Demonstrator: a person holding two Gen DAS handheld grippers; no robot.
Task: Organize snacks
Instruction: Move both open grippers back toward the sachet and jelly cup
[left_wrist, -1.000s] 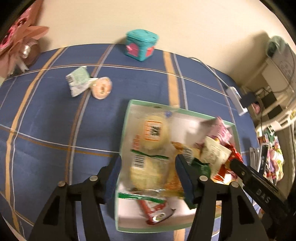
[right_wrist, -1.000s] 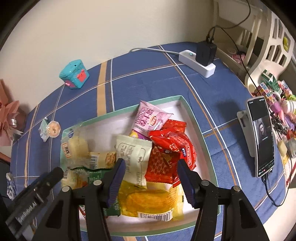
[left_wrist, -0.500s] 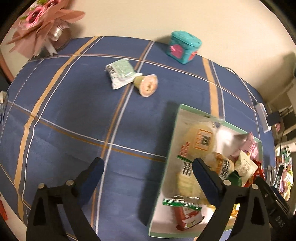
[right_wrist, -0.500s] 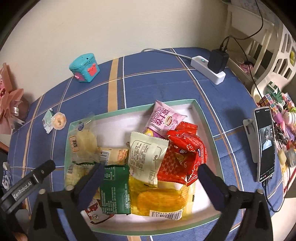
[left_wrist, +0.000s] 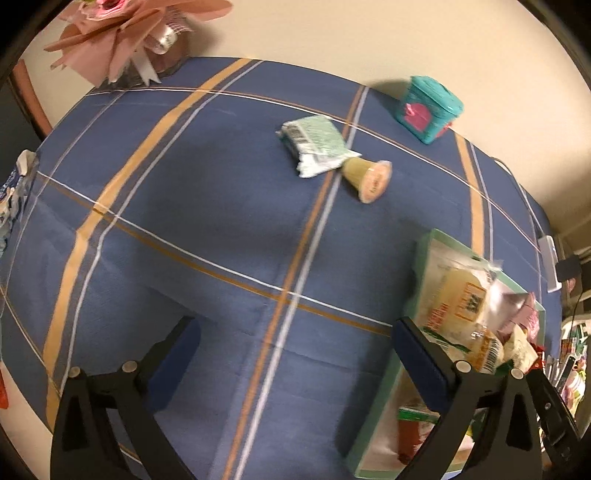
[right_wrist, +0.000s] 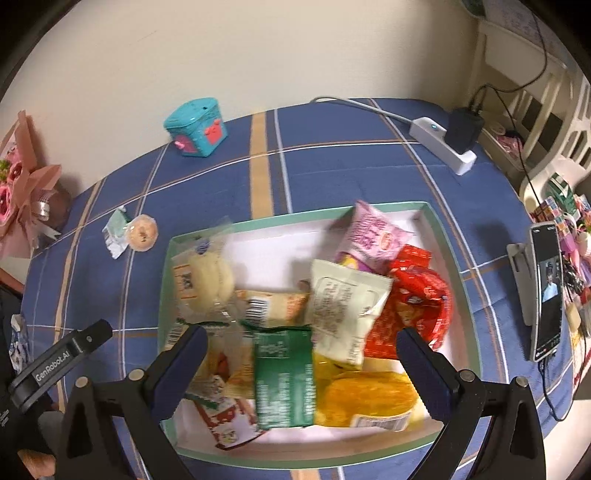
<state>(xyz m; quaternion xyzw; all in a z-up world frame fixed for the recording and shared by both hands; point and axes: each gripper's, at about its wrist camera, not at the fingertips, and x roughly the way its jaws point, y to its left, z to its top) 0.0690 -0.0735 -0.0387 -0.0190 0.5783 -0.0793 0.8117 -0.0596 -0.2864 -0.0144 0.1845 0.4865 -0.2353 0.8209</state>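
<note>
Swung off the green-rimmed snack tray (left_wrist: 424, 251), jaws just opened wide and empty, left hand-held gripper (left_wrist: 295, 354) nearer the pale-green foil packet (left_wrist: 314, 144) lying ahead.

Your left tool (left_wrist: 295, 339) points steeply down, filling the bottom of its own view. Its jaws have just been opening and now stand wide apart, one blue pad (left_wrist: 177, 354) at lower left, the other at lower right, with nothing gripped between them. Your right tool (right_wrist: 301, 354) is tilted down in the same way, its black fingers rising from the bottom corners of the frame; its jaws have just been opening too and stand spread wide, pads pressing on nothing. In the right wrist view, the left tool's black body (right_wrist: 59, 365) shows at the lower left edge.
</note>
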